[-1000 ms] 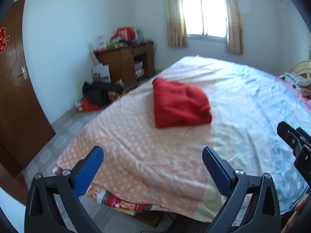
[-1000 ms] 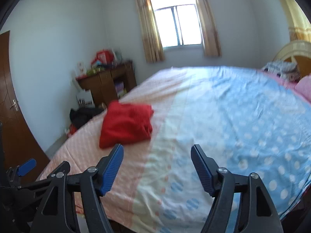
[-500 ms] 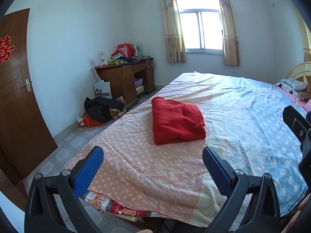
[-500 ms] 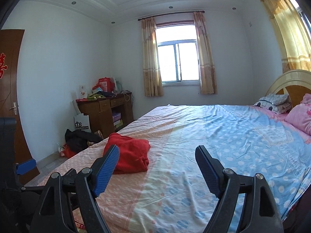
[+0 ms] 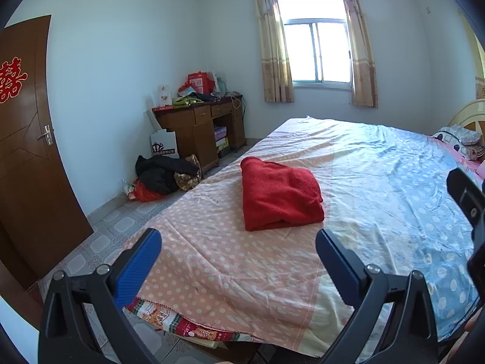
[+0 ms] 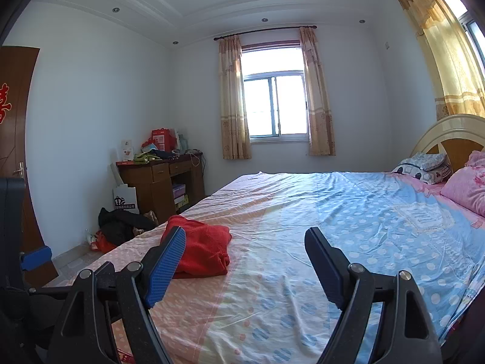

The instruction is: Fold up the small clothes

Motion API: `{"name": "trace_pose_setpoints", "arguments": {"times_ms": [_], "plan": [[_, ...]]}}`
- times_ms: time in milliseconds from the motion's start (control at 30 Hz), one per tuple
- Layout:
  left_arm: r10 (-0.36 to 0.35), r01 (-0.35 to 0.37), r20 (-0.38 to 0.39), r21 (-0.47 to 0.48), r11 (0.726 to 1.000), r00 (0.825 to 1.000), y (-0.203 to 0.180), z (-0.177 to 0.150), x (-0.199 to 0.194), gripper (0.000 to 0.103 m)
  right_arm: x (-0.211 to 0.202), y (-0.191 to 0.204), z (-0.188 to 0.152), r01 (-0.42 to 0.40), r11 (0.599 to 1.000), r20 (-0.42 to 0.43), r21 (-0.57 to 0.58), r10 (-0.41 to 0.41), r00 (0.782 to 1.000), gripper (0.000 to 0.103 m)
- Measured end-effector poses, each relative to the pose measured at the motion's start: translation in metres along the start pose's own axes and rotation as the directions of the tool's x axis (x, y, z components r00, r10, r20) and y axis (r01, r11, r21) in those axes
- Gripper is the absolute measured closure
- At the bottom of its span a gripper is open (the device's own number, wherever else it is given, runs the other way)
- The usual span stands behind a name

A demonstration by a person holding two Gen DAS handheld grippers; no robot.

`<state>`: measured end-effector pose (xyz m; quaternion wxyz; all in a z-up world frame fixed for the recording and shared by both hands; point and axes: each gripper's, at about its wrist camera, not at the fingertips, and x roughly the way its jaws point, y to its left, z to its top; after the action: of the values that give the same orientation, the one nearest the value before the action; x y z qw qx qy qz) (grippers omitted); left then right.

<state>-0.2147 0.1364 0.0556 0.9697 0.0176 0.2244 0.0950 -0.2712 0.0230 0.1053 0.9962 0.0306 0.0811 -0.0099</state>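
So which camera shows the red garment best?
The left wrist view: the red garment lies folded, whole and unobstructed on the bed. In the right wrist view a finger hides part of it.

**A lived-in bedroom at home**

A wide bed [image 6: 348, 230] under a polka-dot sheet fills the room, pink pillows [image 6: 466, 182] against its headboard [image 6: 448, 133]. A curtained window [image 5: 316, 54], a cluttered wooden desk [image 5: 197, 127] and a brown door [image 5: 27, 151] line the white walls.
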Motion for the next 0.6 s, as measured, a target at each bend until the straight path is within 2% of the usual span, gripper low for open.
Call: {"name": "trace_pose_setpoints", "arguments": {"times_ms": [600], "plan": [[0.012,-0.012,0.002,-0.026,1.000,1.000,0.005,0.003,-0.003,0.000,-0.013,0.006,0.004,0.020,1.000,0.054,-0.022,-0.018,0.998,0.021]]}}
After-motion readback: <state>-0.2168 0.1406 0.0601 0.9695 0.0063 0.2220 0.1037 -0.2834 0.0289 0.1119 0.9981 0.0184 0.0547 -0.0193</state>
